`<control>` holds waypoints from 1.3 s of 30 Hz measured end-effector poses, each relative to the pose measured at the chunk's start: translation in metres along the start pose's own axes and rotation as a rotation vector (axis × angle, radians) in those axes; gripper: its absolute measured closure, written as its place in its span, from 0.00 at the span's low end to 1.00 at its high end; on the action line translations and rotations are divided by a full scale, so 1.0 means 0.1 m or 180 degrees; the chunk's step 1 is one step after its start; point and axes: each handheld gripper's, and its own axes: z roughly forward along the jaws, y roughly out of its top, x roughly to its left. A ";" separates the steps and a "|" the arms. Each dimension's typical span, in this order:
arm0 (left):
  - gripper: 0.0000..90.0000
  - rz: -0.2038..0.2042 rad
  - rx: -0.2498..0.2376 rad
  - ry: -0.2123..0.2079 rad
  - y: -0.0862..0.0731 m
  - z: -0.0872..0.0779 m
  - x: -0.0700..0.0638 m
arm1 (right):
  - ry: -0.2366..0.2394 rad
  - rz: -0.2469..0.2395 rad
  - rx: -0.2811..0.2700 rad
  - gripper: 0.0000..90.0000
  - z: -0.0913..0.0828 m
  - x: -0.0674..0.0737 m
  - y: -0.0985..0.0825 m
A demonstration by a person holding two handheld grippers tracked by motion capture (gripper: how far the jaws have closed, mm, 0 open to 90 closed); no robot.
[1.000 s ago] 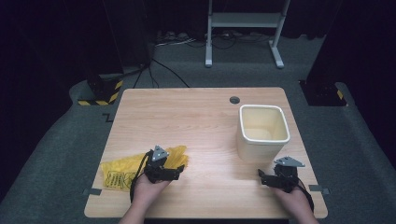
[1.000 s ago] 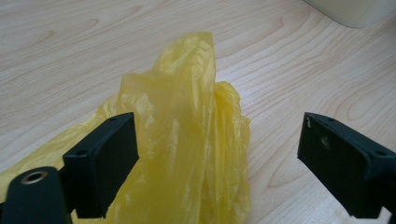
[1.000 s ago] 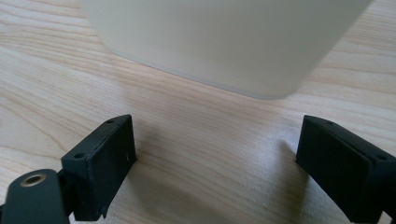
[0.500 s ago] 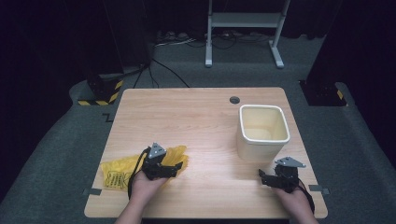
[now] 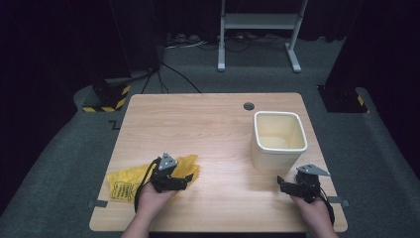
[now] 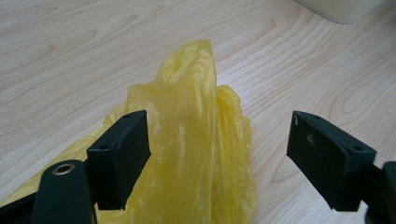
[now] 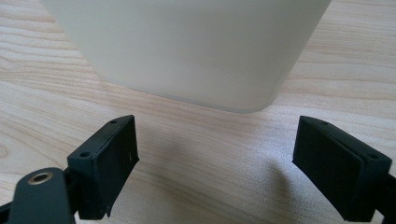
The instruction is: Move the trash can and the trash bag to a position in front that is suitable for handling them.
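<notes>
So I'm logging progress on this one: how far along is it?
Early. Nothing looks finished: the crumpled yellow plastic bag lies on the light wooden table, and the cream square plastic bin holds no bag. In hand: the left tool has been closing around the bag's bunched end, one pad touching, the other apart. The right tool waits open before the bin. Gripping and lifting remain.

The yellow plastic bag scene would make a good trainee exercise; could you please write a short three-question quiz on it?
1. True or false: the left claw has its pads clamped tight on the yellow bag.
2. What stands right in front of the right claw?
3. The bag lies: A) inside the bin, B) on the table, C) on the floor.

Key: 1 false, the jaws have just been closing with the bag between them; 2 the cream bin; 3 B.
</notes>
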 end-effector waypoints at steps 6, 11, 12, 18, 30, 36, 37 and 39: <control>0.34 -0.0075 -0.0097 0.0011 0.00 -0.10 0.03 | 0.0042 -0.0107 0.0046 0.15 -0.01 0.01 0.01; 0.47 -0.0030 -0.0134 0.0034 0.15 -0.26 0.00 | 0.0078 -0.0117 -0.0007 0.15 -0.04 0.01 0.02; 0.48 -0.0053 -0.0165 0.0000 0.16 -0.29 0.01 | 0.0078 -0.0116 0.0000 0.15 -0.03 0.01 0.02; 0.51 -0.0247 -0.0043 0.0091 0.04 -0.36 0.22 | 0.0086 -0.0085 -0.0017 0.15 -0.05 -0.02 0.03; 0.50 -0.0127 0.0645 0.0453 -0.36 -0.64 0.54 | 0.0080 -0.0014 0.0002 0.16 -0.06 -0.04 0.00; 0.48 -0.0202 0.0923 0.0348 -0.47 -0.51 0.50 | 0.0083 -0.0014 0.0014 0.16 -0.05 -0.05 0.00; 0.48 -0.0180 0.0969 0.0321 -0.45 -0.43 0.45 | 0.0091 -0.0016 0.0024 0.16 -0.04 -0.03 0.00; 0.48 -0.0154 0.1001 0.0293 -0.40 -0.35 0.41 | 0.0105 -0.0025 0.0018 0.16 -0.05 -0.02 0.00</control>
